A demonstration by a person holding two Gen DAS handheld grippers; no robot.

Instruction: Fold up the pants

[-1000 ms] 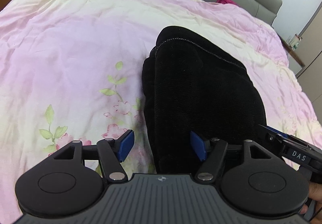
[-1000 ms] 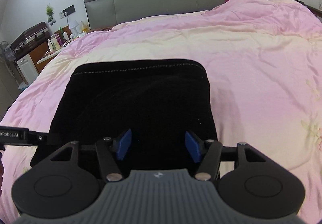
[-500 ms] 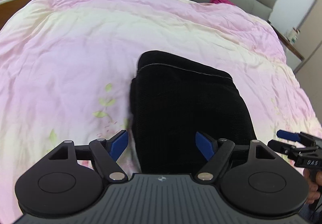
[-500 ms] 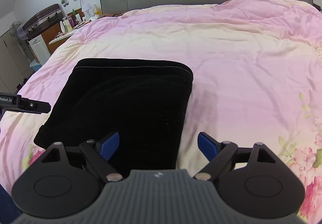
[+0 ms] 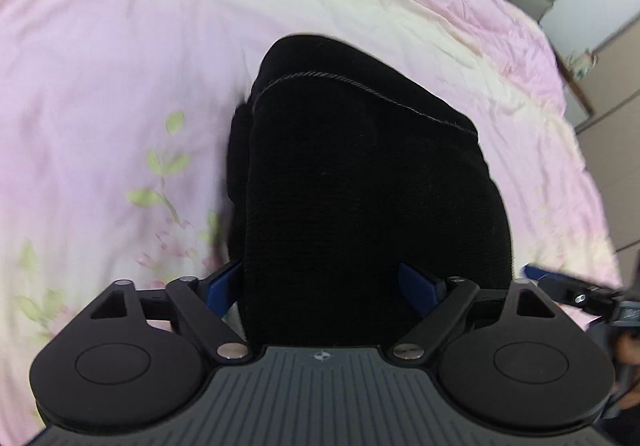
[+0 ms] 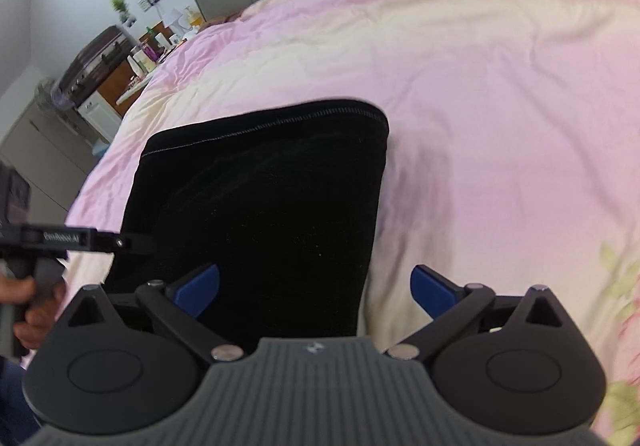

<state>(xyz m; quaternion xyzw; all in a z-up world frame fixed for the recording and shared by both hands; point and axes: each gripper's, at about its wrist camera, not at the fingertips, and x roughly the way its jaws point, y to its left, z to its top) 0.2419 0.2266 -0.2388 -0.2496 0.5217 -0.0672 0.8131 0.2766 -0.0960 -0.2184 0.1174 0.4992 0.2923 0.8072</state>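
Lying: black pants (image 5: 360,181) lay folded on the pink quilt (image 5: 100,65)
Left gripper (image 5: 320,286): jaws opening wide, near edge of pants between them, unpressed
Right gripper (image 6: 316,286): jaws opening wide, straddling the pants' right edge, nothing gripped

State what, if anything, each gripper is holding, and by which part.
Nothing is held. The left gripper and right gripper are both opening, fingers clear of the folded pants lying on the bed.
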